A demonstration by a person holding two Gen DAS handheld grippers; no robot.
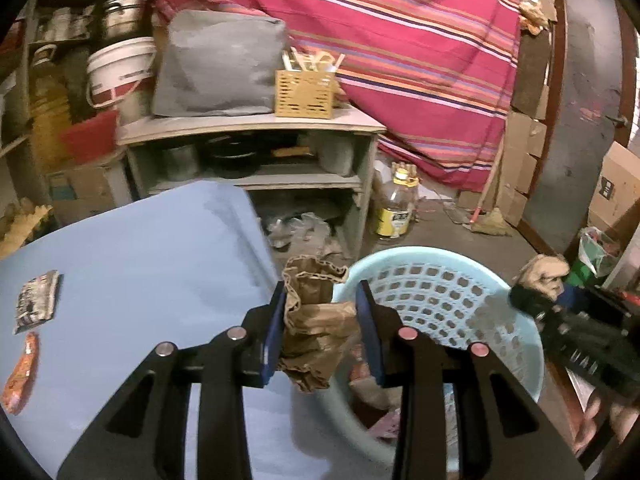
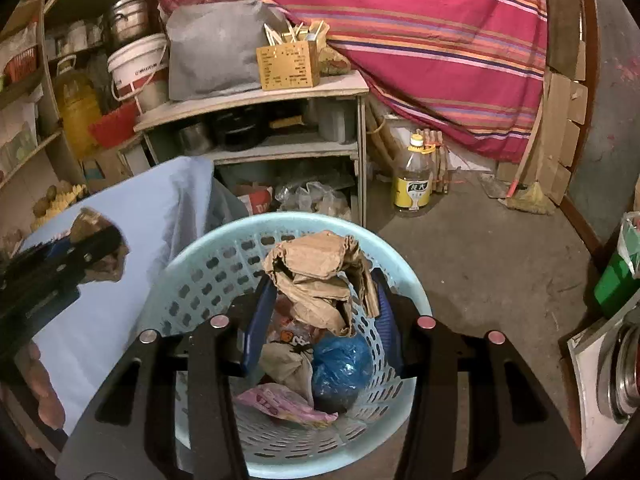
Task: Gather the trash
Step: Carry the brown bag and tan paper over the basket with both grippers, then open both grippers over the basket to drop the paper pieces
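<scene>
- Basket [image 2: 208, 256]: pale blue, perforated plastic, standing on the floor just beside the blue-covered surface [image 1: 140, 264].
- Left gripper [image 1: 322, 300]: pads pinching a crumpled brown paper bag [image 1: 316, 312], held at the basket's near rim, at the edge of the surface. The paper sticks up above the fingertips and hangs below them.
- Right gripper [image 2: 322, 292]: jaws closed on a second crumpled brown paper wad [image 2: 320, 276], held over the basket's open mouth.
- Inside the basket, under the right gripper: blue plastic bag [image 2: 340, 364], pink wrapper [image 2: 280, 402], a brown crumpled piece, and a printed wrapper with orange marks.
- On the surface, well apart from the left gripper, toward its left edge: dark printed packet [image 1: 36, 306] and, just below it, orange wrapper [image 1: 20, 372]. Both lie flat.
- Each wrist view catches the other gripper at its margin, dark and blurred, with brown paper at its tip.
- Behind the basket: grey shelf unit [image 2: 256, 96] with a grey cushion [image 2: 216, 48] and a yellow slotted box [image 2: 288, 66] on top.
- On the floor to the right of the shelf: clear bottle with yellow label [image 2: 414, 178], upright.
- Striped red cloth [image 2: 420, 40] drapes across the back.
</scene>
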